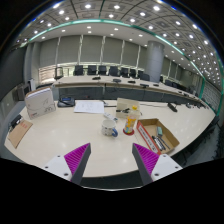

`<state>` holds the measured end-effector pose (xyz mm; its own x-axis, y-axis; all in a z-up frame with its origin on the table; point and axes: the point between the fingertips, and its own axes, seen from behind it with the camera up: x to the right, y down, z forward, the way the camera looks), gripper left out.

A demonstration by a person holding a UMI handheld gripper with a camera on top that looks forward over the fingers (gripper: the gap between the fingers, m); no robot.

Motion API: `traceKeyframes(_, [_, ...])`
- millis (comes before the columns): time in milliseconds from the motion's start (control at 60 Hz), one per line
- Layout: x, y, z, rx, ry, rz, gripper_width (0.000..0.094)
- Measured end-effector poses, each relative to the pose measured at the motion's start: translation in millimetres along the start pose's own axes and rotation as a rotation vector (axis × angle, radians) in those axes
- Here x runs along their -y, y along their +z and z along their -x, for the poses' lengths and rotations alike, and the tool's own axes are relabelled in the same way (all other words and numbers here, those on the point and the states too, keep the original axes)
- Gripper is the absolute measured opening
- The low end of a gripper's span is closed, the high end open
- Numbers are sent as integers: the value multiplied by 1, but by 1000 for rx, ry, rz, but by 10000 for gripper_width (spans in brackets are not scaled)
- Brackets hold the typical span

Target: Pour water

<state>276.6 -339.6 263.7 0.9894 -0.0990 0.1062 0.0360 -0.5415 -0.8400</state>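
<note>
My gripper (112,158) is open and empty; its two fingers with magenta pads (77,157) stand wide apart over the pale table (60,140). Well beyond the fingers, near the table's middle, stands a small clear container with a dark band (109,125), and right of it a slim bottle with an orange-yellow lower part (129,122). Both stand upright, apart from each other and far from my fingers.
An open cardboard box (157,134) with red and dark items lies right of the bottle. A white box (40,102) and a flat brown item (18,132) sit at the left. Papers (89,106) lie further back. Desks, chairs and monitors fill the room behind.
</note>
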Motion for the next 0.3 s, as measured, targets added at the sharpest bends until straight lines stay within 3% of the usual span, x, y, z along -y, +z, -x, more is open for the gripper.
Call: traceKeyframes(300, [2,20,-8,23,7,20,855])
